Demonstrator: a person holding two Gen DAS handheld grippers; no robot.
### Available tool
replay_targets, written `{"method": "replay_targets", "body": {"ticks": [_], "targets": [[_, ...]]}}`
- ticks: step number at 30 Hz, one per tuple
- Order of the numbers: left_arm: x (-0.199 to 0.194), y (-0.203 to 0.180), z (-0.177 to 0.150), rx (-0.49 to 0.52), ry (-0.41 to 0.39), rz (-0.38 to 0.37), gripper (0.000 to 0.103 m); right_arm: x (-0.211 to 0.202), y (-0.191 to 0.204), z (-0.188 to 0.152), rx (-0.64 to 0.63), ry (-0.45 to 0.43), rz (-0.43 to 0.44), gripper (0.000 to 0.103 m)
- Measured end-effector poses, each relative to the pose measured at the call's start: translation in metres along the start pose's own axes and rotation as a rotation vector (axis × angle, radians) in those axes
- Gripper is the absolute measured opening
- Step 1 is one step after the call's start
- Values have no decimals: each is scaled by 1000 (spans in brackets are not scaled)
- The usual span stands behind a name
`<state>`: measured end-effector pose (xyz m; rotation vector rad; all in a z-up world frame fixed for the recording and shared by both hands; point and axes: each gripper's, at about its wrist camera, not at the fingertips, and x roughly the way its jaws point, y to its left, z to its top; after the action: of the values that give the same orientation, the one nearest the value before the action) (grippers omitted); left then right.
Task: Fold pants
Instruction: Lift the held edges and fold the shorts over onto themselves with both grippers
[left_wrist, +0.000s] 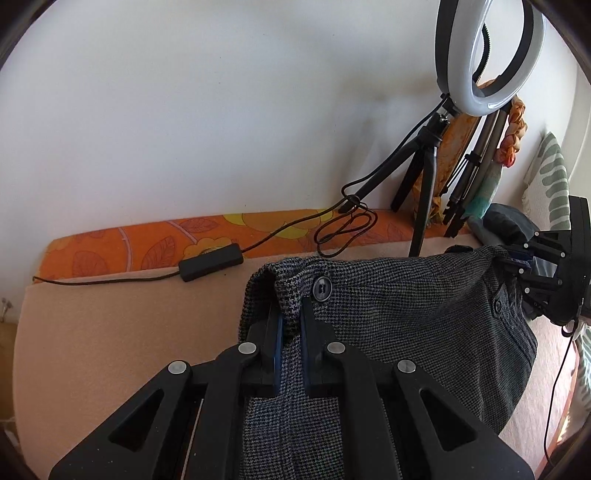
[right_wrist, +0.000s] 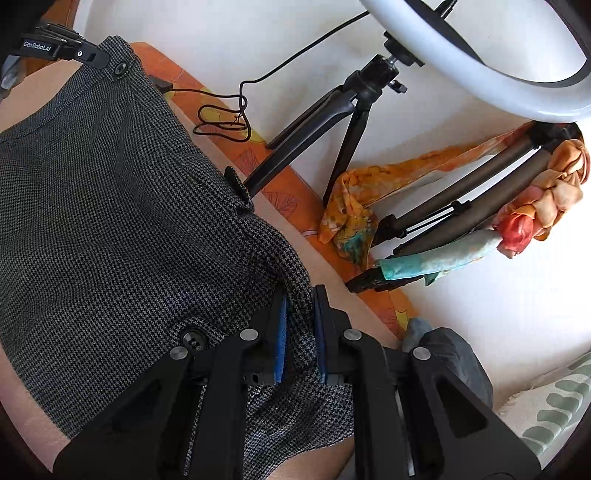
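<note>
Both grippers are clamped on the pants (left_wrist: 388, 302), the left gripper (left_wrist: 291, 325) and right gripper (right_wrist: 300, 314) each pinching one waistband end, so the band stretches taut between them above the mattress (left_wrist: 110, 314), legs hanging down.

The right gripper (right_wrist: 299, 314) clamps the waistband of grey houndstooth pants (right_wrist: 110, 206), stretched toward the left gripper (right_wrist: 92, 57), beside a ring light (right_wrist: 480, 85) tripod.
</note>
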<state>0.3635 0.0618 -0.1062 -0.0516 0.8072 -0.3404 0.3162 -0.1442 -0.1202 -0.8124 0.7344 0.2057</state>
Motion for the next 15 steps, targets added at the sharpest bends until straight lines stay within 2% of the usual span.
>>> {"method": "replay_targets", "body": {"ticks": [9,13,15], "targets": [[27,7,-5,-18,41,16,7,31,6,-4,6,36,25,13],[36,8,-6,-28,66,24,7,43,5,-5,52,59,49,14],[39,7,-6,-27,73,33,7,46,4,-5,72,62,43,19]]}}
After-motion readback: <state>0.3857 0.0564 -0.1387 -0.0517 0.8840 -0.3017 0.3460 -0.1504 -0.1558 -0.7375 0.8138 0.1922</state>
